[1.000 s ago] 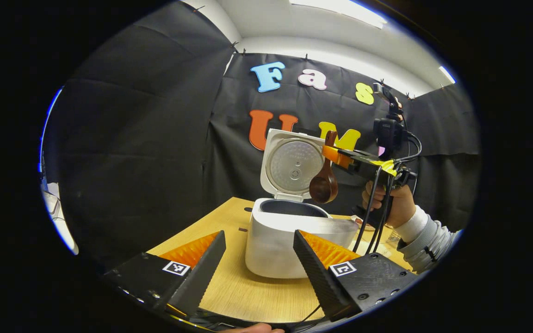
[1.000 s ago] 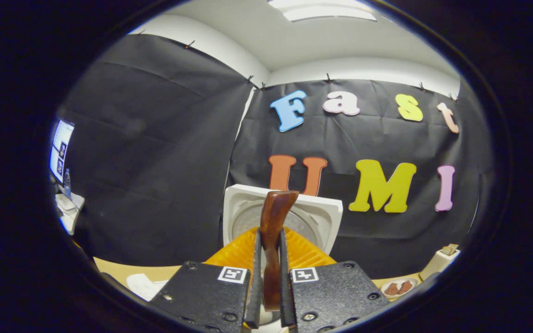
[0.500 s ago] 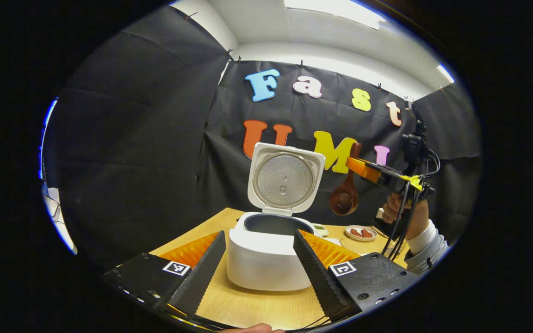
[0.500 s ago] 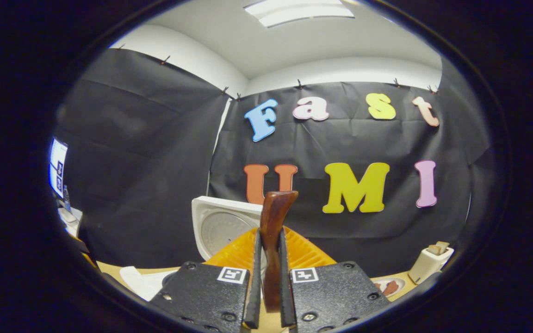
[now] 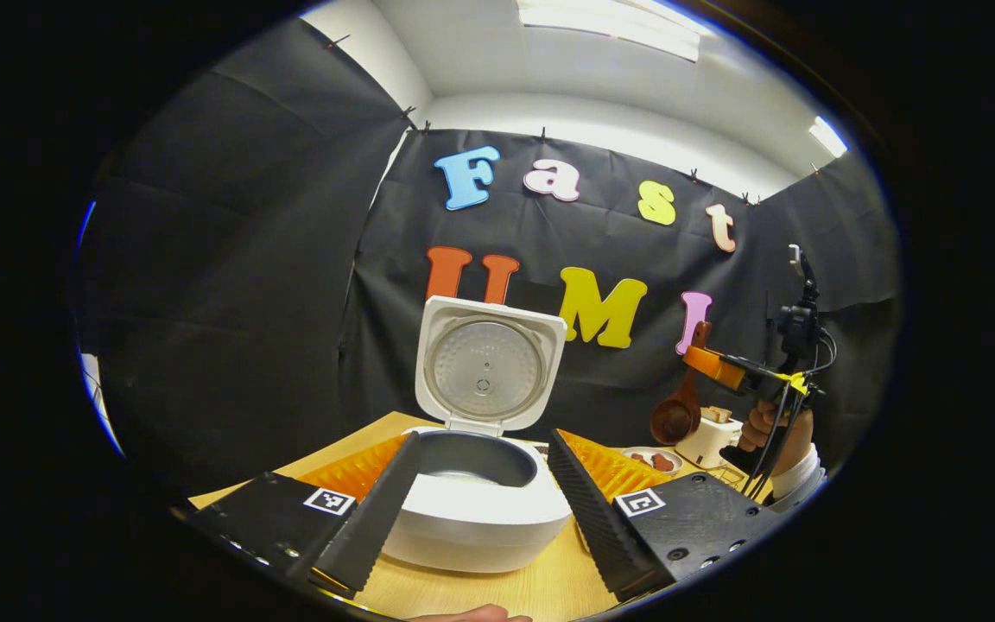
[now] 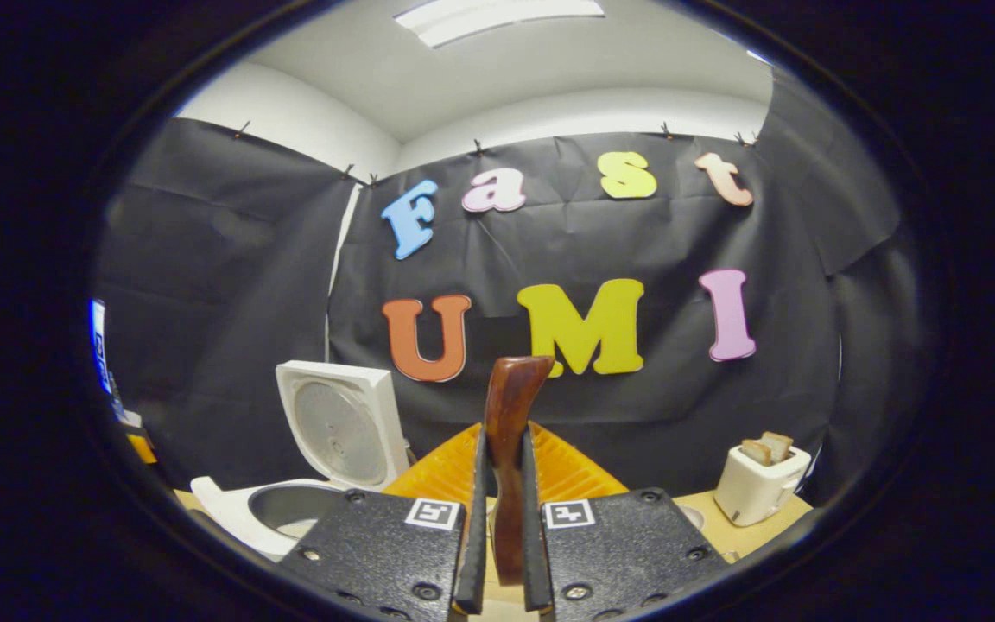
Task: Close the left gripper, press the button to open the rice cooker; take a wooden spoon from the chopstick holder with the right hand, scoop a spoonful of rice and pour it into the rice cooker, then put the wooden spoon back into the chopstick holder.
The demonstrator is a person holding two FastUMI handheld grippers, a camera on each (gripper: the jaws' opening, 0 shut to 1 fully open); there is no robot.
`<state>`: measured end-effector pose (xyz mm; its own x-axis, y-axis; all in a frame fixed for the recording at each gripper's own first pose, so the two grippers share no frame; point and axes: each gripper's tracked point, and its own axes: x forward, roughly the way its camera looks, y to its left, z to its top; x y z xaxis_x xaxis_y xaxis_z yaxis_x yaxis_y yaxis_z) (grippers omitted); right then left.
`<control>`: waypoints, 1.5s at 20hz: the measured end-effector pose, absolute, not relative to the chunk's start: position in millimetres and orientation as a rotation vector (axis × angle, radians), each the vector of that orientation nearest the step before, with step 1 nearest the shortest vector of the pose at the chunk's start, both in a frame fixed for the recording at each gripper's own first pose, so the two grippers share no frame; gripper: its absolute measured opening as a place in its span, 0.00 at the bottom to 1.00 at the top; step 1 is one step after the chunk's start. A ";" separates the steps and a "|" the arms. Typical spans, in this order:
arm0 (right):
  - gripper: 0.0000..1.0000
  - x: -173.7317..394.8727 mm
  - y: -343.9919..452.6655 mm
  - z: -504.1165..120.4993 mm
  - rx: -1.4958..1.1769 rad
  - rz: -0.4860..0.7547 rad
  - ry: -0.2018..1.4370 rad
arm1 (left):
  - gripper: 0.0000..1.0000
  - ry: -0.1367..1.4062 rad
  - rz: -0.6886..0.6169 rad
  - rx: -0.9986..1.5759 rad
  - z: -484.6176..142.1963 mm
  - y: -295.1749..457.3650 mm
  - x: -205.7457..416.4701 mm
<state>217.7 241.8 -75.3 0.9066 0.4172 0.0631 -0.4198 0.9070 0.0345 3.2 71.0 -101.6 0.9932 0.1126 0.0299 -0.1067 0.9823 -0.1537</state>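
The white rice cooker (image 5: 472,518) stands on the wooden table with its lid (image 5: 484,367) raised upright and its dark inner pot showing. My left gripper (image 5: 482,439) is open, its fingers either side of the cooker's front and apart from it. Off to the right my right gripper (image 5: 698,357) hangs above the table, shut on the handle of the wooden spoon (image 5: 674,422), whose bowl points downward beside the toaster. In the right gripper view the spoon handle (image 6: 508,406) rises between the shut fingers of the right gripper (image 6: 503,436), and the cooker (image 6: 277,510) sits low on the left.
A white toaster (image 5: 709,436) with bread slices stands at the right of the table, seen also as the toaster (image 6: 757,484) in the right gripper view. A small plate (image 5: 653,458) with brown pieces lies before it. A hand and sleeve (image 5: 778,441) hold the right gripper.
The right gripper has carried the spoon from over the cooker's pot away to the right and lower, near the toaster. The left gripper has stayed open while its view shifted, bringing the cooker between its fingers.
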 end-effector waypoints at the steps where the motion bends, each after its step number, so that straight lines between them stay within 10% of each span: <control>1: 0.22 221.3 228.1 -77.7 0.058 0.419 -0.046 | 0.94 -0.043 0.107 -0.145 -99.5 66.7 6.5; 26: 0.24 258.6 15.4 -199.5 0.242 0.110 0.226 | 0.94 -0.015 0.052 -0.061 -104.5 10.1 58.0; 30: 0.57 261.6 -5.7 -199.2 0.255 0.050 0.207 | 0.94 -0.001 0.062 -0.078 -109.3 16.5 63.5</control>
<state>261.6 -5.7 -199.2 0.9776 0.0753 -0.1965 -0.0231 0.9665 0.2557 63.5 16.5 -109.3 0.9981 0.0623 -0.0013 -0.0623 0.9951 -0.0774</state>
